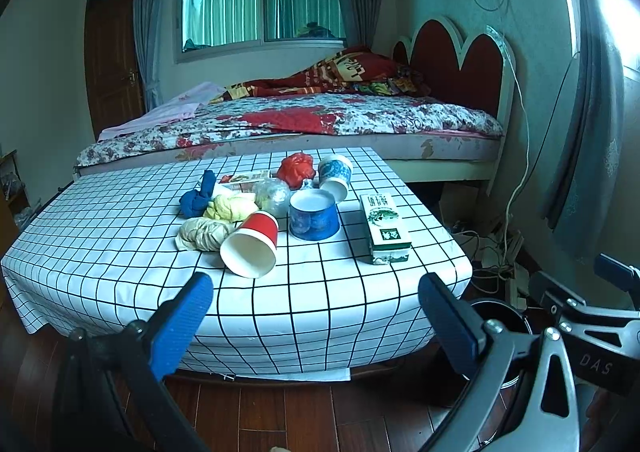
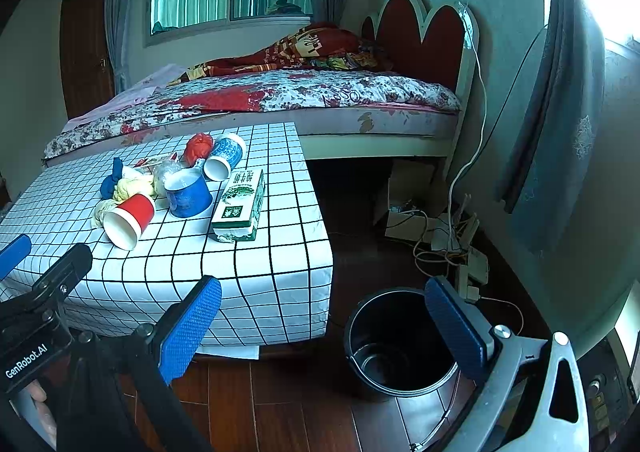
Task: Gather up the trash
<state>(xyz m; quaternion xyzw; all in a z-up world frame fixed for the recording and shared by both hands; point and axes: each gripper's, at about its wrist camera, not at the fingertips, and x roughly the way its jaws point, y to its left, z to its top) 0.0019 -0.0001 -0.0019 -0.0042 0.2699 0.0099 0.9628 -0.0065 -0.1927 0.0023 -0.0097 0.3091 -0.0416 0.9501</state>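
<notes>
Both claws gape empty: the left claw [image 1: 316,294] faces the bench [image 1: 120,219], the right claw [image 2: 324,300] hangs over the dark bin [image 2: 384,368]. On the bench lies trash: a tipped red cup [image 1: 250,248], a blue cup [image 1: 314,215], a green carton [image 1: 386,228] and crumpled wads.

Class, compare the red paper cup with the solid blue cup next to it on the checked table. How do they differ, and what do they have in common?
The red paper cup lies on its side, its mouth towards the camera; the blue cup stands upright. The red cup is plain red outside; the blue cup carries a faint pattern. The red cup sits nearer the table's front edge, the blue cup further back. Both look white inside and empty, and rest on the checked tablecloth.
</notes>
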